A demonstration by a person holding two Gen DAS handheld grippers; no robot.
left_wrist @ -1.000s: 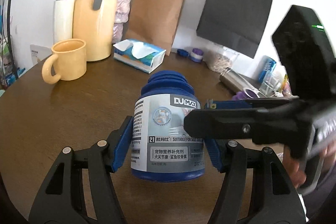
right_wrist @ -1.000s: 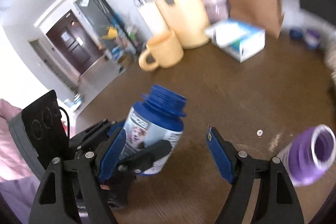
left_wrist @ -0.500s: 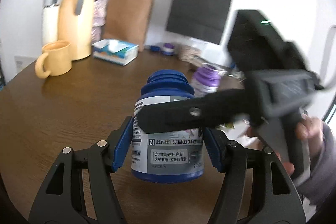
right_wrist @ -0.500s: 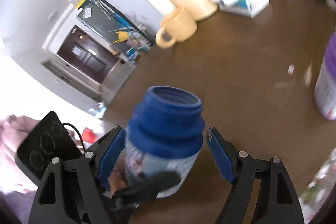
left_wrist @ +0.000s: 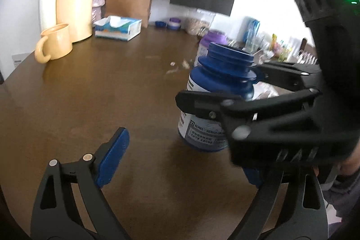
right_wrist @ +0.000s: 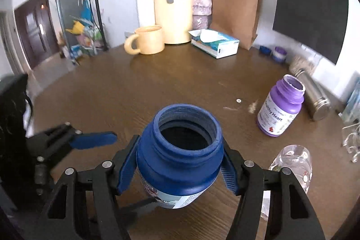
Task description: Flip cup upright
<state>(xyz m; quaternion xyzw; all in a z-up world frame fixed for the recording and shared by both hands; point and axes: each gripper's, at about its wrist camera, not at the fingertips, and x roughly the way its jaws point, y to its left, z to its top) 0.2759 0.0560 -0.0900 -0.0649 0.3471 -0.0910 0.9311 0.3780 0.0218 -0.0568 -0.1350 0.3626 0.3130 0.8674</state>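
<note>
The cup is a blue open-mouthed jar with a pale label, upright on the brown table. My right gripper is shut on the jar, its blue pads pressed on both sides of the body. In the left wrist view the jar stands right of centre with the right gripper's black fingers clamped across it. My left gripper is open and empty, drawn back to the jar's left; its left blue pad is clear, the right pad mostly hidden behind the right gripper.
A purple open bottle stands to the right, a clear glass and a steel flask near it. At the back stand a yellow mug, a yellow jug, a tissue box and paper bags.
My left gripper let go of the jar, opened and drew back to the left. My right gripper closed on the jar, which now stands upright on the table.
</note>
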